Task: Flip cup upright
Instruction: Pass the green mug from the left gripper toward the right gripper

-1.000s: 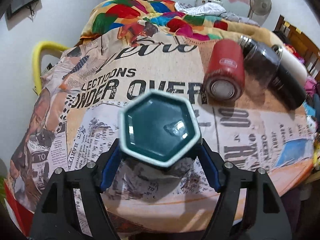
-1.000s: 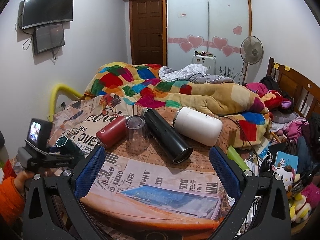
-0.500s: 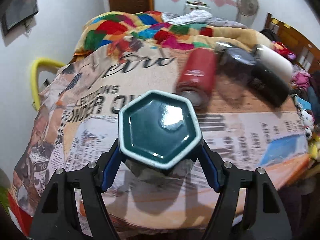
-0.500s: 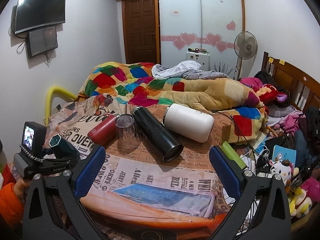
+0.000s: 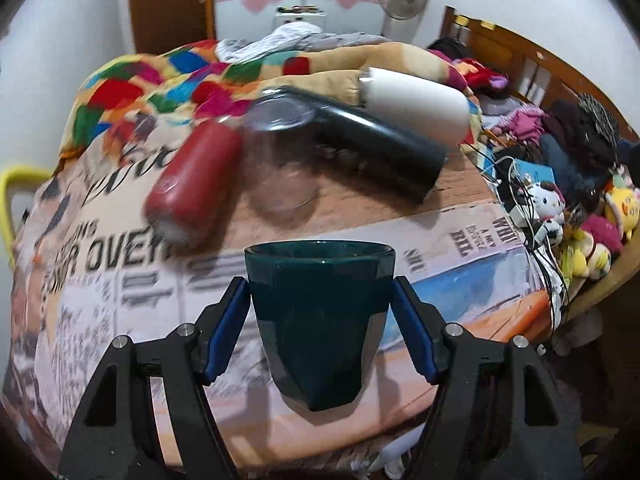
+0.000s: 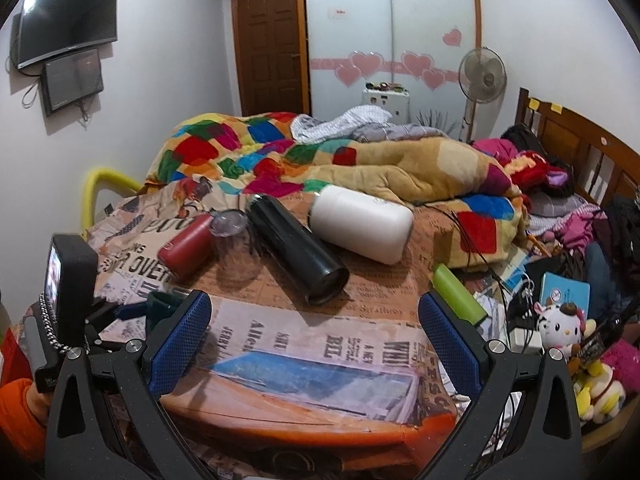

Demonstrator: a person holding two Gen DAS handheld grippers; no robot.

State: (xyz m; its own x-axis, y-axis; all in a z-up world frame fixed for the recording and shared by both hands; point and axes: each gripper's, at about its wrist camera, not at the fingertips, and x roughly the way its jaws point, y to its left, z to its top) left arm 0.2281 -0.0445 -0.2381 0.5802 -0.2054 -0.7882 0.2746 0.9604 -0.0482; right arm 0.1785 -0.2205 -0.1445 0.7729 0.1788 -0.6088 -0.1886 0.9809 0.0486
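Observation:
My left gripper [image 5: 320,320] is shut on a dark teal faceted cup [image 5: 320,320]. The cup stands mouth up between the blue pads, held above the newspaper-covered table [image 5: 120,280] near its front edge. In the right wrist view the cup [image 6: 160,304] shows only partly, behind my right gripper's left finger, with the left gripper's camera block beside it. My right gripper [image 6: 314,332] is open and empty, above the table's front right part.
A red flask [image 5: 192,184], an upside-down clear glass [image 5: 280,160], a black flask [image 5: 380,148] and a white flask [image 5: 416,100] lie behind the cup. A green bottle [image 6: 456,292], cables and plush toys [image 6: 560,328] sit at the right edge. A quilt-covered bed lies beyond.
The left gripper has turned the teal cup from showing its hexagonal bottom to standing mouth up. The right gripper has barely moved.

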